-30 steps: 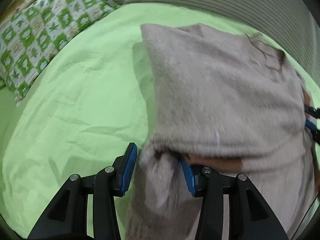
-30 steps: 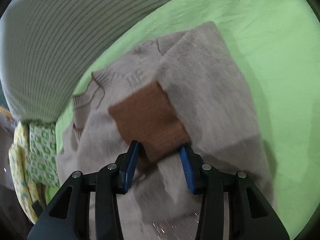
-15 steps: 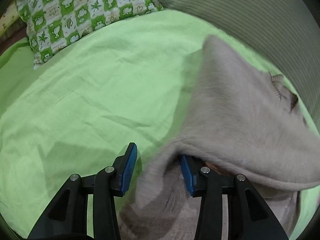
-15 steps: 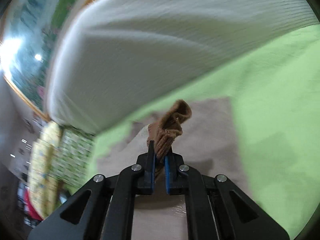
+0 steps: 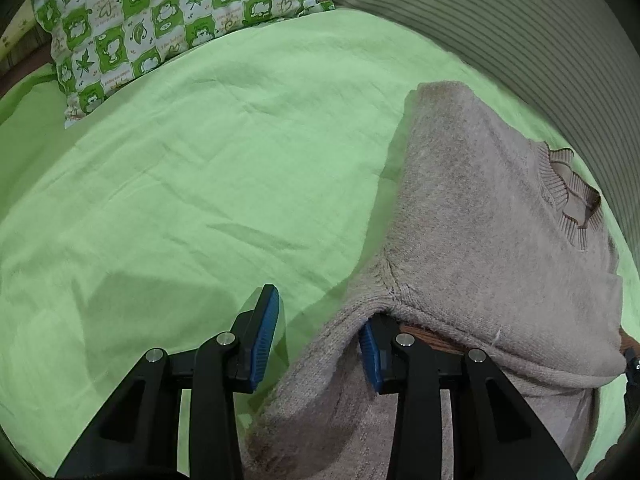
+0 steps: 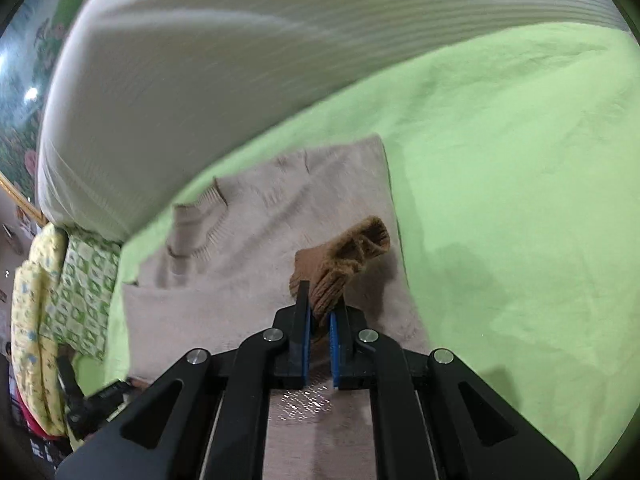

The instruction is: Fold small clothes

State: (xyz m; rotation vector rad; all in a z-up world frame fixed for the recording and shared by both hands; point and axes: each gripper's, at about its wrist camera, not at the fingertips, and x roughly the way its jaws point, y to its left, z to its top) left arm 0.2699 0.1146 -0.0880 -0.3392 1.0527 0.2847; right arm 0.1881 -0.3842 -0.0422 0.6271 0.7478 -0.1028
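A small beige knitted sweater [image 5: 492, 216] lies on a green bed sheet [image 5: 180, 184], collar at the far right; it also shows in the right wrist view [image 6: 256, 248]. My left gripper [image 5: 316, 344] is open, its right finger tucked under a folded-over edge of the sweater, with beige cloth between the fingers. My right gripper [image 6: 319, 320] is shut on the sweater's brown ribbed cuff [image 6: 348, 256], which stands bunched up above the sweater's body.
A green-and-white patterned pillow [image 5: 160, 20] lies at the far left of the bed. A grey striped cushion or bolster [image 5: 500, 20] runs along the far edge; in the right wrist view it [image 6: 240, 52] fills the top. A yellow patterned quilt [image 6: 36, 320] lies at the left.
My right gripper has shut on the brown cuff and lifted it, bunched, off the sweater. My left gripper has stayed open while its view swung left, with its right finger under the fold.
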